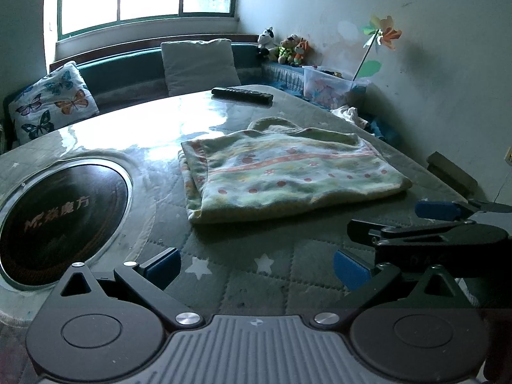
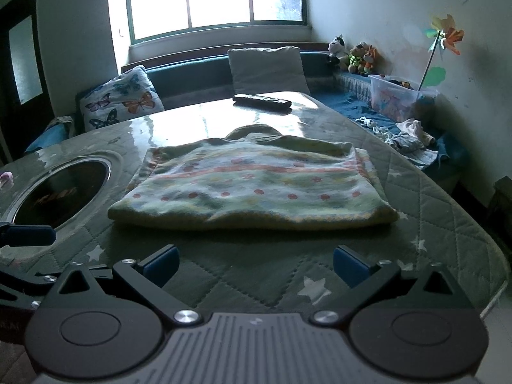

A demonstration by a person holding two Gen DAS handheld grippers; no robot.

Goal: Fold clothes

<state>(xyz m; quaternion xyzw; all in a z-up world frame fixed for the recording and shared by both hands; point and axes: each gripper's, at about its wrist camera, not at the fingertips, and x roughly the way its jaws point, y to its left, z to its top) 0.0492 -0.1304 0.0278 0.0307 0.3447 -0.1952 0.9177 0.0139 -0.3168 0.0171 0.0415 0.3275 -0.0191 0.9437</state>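
On quilted table (image 2: 432,224), folded garment (image 2: 252,188) hiding sleeves, left gripper (image 1: 256,264), right gripper (image 2: 255,264) jaws wide, empty.

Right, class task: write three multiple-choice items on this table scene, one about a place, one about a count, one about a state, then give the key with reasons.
1. Where does the remote control lie?
A. on the folded garment
B. on the table beyond the garment, toward the window
C. inside the round burner

2. How many plush toys sit in the far corner?
A. one
B. three
C. six

3. How do the right tongs stand?
A. open and empty
B. shut on the garment
C. shut on the remote

Key:
1 B, it rests on the bare table behind the folded garment.
2 B, three show side by side.
3 A, both blue pads stand apart with only the table cover between them.
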